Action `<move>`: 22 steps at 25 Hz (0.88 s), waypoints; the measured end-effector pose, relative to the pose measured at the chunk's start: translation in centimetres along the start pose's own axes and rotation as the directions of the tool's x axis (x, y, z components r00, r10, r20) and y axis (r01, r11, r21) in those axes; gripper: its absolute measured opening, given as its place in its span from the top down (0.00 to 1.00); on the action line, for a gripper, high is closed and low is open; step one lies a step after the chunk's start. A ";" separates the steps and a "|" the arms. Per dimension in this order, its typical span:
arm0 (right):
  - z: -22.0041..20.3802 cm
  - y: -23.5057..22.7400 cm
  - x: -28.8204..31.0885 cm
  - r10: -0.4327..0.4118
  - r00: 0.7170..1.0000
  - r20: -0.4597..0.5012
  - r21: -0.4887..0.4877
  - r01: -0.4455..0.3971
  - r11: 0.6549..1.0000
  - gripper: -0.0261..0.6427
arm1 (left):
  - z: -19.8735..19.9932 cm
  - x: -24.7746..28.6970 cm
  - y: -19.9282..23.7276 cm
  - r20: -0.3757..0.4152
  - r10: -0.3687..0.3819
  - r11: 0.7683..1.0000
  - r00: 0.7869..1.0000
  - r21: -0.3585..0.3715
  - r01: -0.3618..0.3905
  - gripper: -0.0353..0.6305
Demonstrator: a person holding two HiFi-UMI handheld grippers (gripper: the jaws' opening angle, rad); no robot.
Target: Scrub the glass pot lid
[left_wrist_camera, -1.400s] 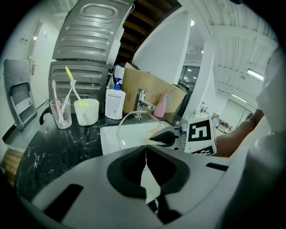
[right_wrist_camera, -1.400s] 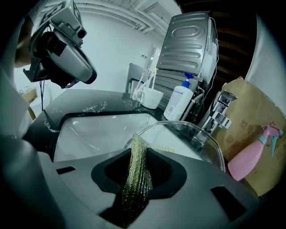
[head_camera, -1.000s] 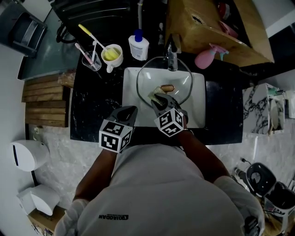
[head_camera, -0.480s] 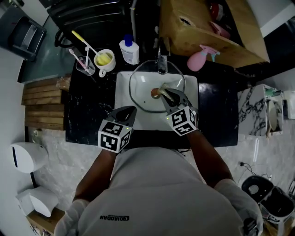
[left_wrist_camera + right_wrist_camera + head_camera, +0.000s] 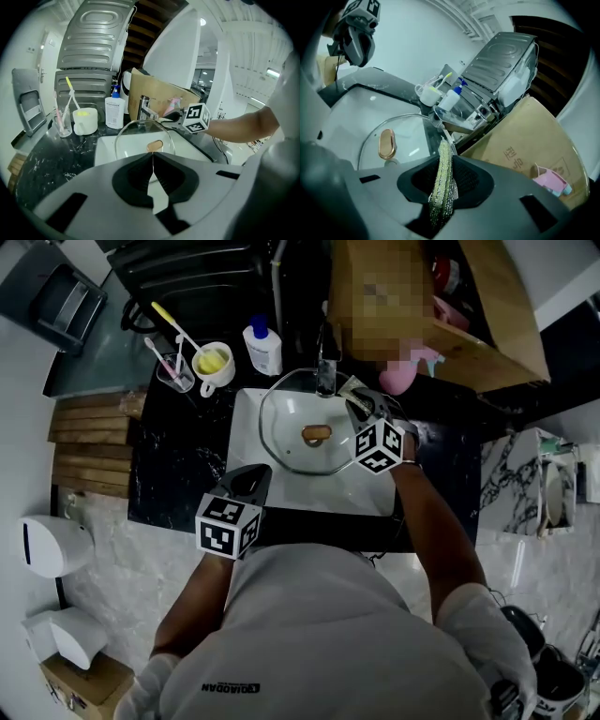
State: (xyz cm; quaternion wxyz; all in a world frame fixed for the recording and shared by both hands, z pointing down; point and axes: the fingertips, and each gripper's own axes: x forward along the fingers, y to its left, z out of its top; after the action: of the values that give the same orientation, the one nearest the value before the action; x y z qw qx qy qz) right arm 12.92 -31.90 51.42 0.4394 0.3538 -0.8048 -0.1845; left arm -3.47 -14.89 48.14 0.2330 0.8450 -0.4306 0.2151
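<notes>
Pad (image 5: 442, 187) clamped in right gripper (image 5: 356, 397) sits by faucet (image 5: 325, 371), 1 o'clock of glass lid (image 5: 281, 442), likely for wetting; left gripper (image 5: 246, 482) closed, empty, at 7 o'clock.

Soft, even indoor light in the head view: bright white on the sink (image 5: 242, 456), almost black on the counter (image 5: 178, 474). Small glints on the lid (image 5: 291, 452) glass. Glare from a ceiling lamp (image 5: 202, 22) in the left gripper view. Strong fisheye bending and dark round corners in both gripper views. Sharp on the pad (image 5: 442, 183) near the lens, softer on the box (image 5: 525, 140) behind.
</notes>
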 end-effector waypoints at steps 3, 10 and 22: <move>0.2 -0.6 1.6 0.010 1.000 0.013 -0.058 -0.009 0.998 0.81 | -0.3 -0.4 0.0 -0.003 0.024 1.000 1.000 -0.010 -0.024 0.92; 1.6 0.4 3.7 0.049 0.994 0.093 -0.161 -0.034 0.986 0.81 | -0.8 -1.3 0.5 -0.010 0.080 0.996 0.997 -0.038 -0.080 0.92; 1.6 2.2 4.4 0.138 0.977 0.163 -0.169 -0.110 0.979 0.81 | -0.9 -1.6 0.7 -0.020 0.116 0.992 0.993 -0.044 -0.117 0.92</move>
State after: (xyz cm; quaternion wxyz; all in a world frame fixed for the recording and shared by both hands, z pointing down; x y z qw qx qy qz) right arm 9.08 -33.63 54.35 0.4049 0.2489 -0.8434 -0.2506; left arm -5.01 -13.74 48.12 0.2428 0.8110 -0.4820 0.2257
